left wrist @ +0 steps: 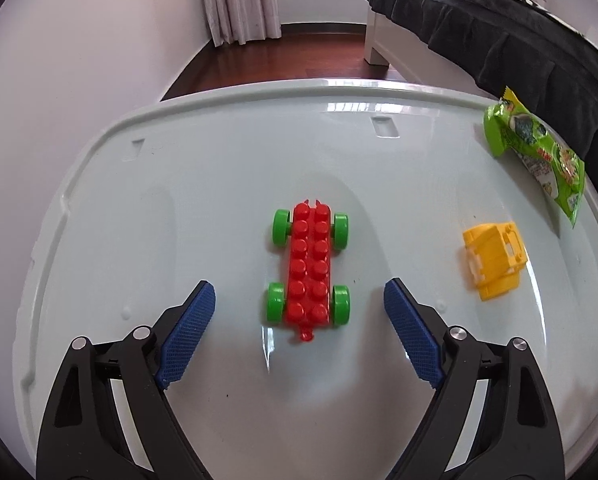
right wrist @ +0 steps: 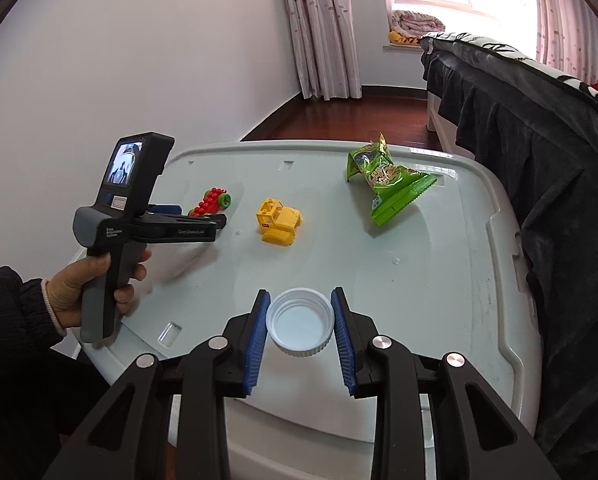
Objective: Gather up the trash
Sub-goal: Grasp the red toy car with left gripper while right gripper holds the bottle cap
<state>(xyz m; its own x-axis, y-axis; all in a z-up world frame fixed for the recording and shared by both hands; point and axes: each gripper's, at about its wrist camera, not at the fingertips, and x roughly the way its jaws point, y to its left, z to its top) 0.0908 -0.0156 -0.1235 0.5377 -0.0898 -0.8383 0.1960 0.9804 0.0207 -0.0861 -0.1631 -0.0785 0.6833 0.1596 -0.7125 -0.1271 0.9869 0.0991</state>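
— Where do we stand with the right tool [right wrist: 300, 330]?
— Its blue pads touch both sides of the white cap [right wrist: 300, 322] at the bench's [right wrist: 439, 280] near edge; we grip it.
— And our left tool [left wrist: 299, 304]?
— Spread wide around the red wheeled block [left wrist: 309, 270], touching nothing. The green snack wrapper [right wrist: 387, 182] lies beyond the cap, by the bed [right wrist: 539, 140].

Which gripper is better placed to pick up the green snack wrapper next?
Left. The left gripper is open and empty over the red toy car; the right gripper is shut on the white cap. The green snack wrapper lies untouched.
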